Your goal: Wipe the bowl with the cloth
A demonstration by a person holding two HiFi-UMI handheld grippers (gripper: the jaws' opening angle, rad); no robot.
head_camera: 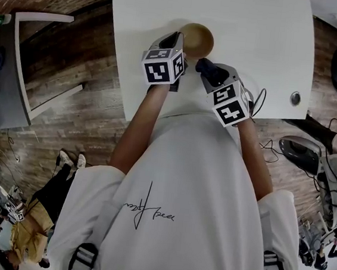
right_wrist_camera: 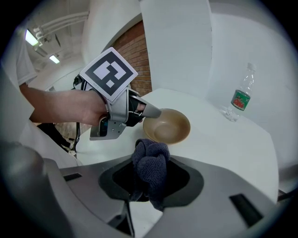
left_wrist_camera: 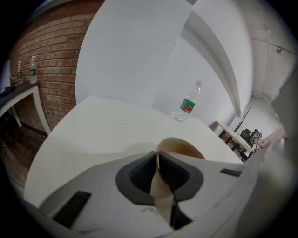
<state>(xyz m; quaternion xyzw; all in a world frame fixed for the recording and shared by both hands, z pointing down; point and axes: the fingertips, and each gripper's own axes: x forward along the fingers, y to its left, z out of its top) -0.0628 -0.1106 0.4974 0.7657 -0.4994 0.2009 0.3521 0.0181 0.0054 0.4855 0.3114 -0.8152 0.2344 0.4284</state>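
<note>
A tan bowl [head_camera: 197, 40] stands on the white table [head_camera: 256, 39], near its front edge. My left gripper [head_camera: 179, 44] is shut on the bowl's near left rim. In the left gripper view the thin rim [left_wrist_camera: 160, 186] runs between the two pads, with the bowl's far wall [left_wrist_camera: 182, 148] rising beyond them. My right gripper [head_camera: 204, 66] hovers just right of and nearer than the bowl, shut on a bunched dark blue cloth [head_camera: 210, 71]. In the right gripper view the cloth [right_wrist_camera: 151, 169] fills the jaws, and the bowl [right_wrist_camera: 166, 125] lies ahead, apart from it.
A clear plastic bottle with a green label [left_wrist_camera: 188, 105] [right_wrist_camera: 241, 95] stands at the table's far side. A round cable hole [head_camera: 295, 98] sits near the table's right front corner. Brick wall and a side desk [head_camera: 20, 68] lie to the left. Cables and gear [head_camera: 310, 155] litter the floor at right.
</note>
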